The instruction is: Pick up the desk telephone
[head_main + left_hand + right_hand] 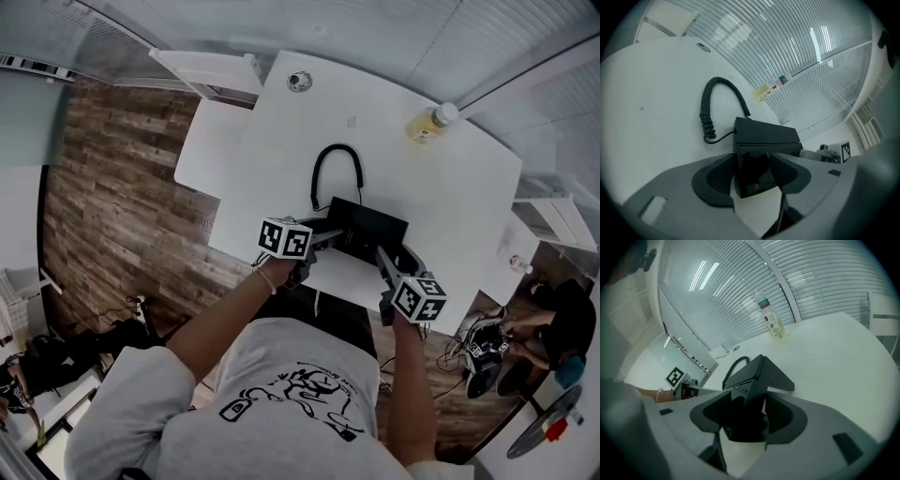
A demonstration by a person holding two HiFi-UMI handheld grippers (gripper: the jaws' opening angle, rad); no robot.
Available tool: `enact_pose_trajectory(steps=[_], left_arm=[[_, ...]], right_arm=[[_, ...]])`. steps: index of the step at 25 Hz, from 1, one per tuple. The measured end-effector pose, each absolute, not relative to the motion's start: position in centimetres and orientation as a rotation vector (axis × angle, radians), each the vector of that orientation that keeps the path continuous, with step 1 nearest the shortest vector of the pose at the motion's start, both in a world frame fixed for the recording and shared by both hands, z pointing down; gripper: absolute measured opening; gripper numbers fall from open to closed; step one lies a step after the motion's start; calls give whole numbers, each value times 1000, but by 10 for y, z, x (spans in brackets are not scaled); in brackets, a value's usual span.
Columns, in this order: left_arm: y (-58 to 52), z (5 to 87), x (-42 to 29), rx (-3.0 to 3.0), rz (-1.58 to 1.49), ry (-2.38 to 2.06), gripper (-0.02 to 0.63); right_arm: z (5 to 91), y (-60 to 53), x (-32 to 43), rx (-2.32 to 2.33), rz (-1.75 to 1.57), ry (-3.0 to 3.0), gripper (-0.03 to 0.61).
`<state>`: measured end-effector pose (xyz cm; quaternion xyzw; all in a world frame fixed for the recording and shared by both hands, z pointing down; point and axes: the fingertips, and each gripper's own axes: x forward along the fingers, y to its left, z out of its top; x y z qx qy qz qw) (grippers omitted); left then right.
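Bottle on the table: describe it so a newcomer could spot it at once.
On the white table, look to the far right corner, beyond the black desk telephone. The bottle stands alone there: clear, with yellowish liquid and a white cap, the only coloured item.

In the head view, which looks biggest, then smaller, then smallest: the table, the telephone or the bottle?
White table, largest.
Desk telephone, next.
Bottle, smallest, though it stands farther from the camera, which shrinks it.
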<state>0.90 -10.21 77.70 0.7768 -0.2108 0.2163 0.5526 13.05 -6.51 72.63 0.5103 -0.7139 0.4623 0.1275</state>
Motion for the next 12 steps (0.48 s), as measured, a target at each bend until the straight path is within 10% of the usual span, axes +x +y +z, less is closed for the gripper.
enact_pose_trajectory(steps=[12], left_arm=[[-102,745,3,1875,517,-525,238]], right_arm=[[699,-63,126,1499,1383,-2110,219]])
